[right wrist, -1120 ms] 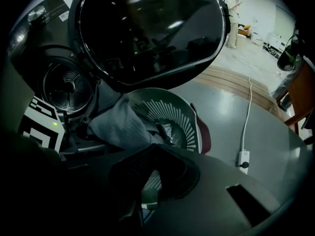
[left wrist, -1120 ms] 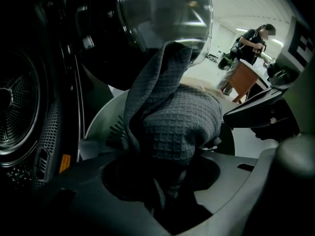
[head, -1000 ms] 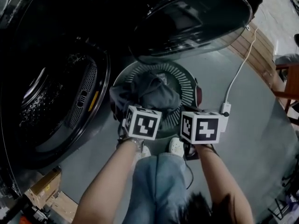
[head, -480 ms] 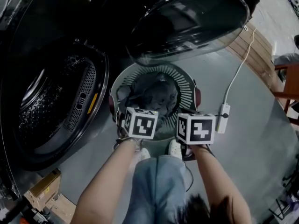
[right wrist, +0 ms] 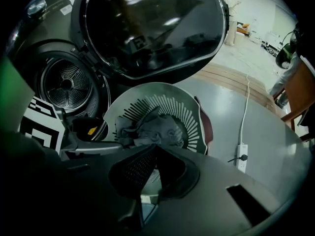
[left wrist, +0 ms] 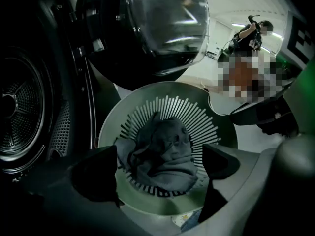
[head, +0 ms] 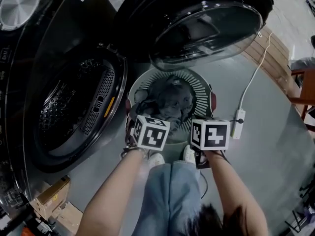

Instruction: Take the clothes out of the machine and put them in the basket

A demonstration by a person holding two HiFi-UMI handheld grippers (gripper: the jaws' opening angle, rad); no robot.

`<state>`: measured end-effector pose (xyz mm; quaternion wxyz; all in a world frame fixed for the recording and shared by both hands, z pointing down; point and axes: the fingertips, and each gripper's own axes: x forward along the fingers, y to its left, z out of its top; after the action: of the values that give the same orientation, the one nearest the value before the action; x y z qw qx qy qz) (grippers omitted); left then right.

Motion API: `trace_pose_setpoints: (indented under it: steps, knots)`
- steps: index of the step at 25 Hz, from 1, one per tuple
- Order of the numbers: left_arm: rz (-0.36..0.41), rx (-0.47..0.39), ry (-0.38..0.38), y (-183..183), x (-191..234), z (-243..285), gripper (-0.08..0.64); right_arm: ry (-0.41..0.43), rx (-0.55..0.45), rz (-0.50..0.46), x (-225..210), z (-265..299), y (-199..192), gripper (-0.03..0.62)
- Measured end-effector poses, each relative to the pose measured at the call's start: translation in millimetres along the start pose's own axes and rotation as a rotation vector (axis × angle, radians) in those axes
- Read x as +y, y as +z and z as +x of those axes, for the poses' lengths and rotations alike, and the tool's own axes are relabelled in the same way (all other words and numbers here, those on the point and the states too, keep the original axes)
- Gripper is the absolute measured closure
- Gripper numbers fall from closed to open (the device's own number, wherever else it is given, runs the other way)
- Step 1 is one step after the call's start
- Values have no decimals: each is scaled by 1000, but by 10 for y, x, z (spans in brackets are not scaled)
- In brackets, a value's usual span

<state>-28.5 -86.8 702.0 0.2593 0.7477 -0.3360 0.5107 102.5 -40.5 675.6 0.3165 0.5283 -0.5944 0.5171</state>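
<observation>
While the left forearm (head: 110, 191) and right forearm (head: 231, 186) reach forward side by side, the left gripper (left wrist: 160, 167) and right gripper (right wrist: 153, 150) both hang nose-down over the near rim of the basket (head: 201, 93), level with each other. Left jaws have just sprung open and stand wide, nothing pressed between them. Right jaws are pinched tight together, nothing in them either. Now the room around that basket: the machine (head: 74, 112) gapes just beside its left side, drum mouth open, and the round door (head: 206, 23) hangs out over its far rim, so it's tight up there. Off to the basket's right it's open grey floor (head: 268, 136), with only a power strip (head: 238, 123) lying near. The shoes (head: 189, 154) sit right at the near rim. And the clothes (head: 170, 102), a dark grey crumpled bundle, lie down inside the basket, below and just beyond both grippers, framed between the left jaws but untouched by them.
</observation>
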Motion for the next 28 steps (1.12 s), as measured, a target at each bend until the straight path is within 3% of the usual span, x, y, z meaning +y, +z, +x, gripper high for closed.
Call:
trace_pose_setpoints:
  steps: [9,14,28]
  knots:
    - [-75,2,-1,25,-44,-574,32,24,-6,32,245,-649,19,589]
    - [-96,-12,-14,83,-103,-898,32,57,32,2,392,-936,-74,589]
    - [-249,-23,17,43,-188,-1994,32,77,-42,-50,673,-2083,123,589]
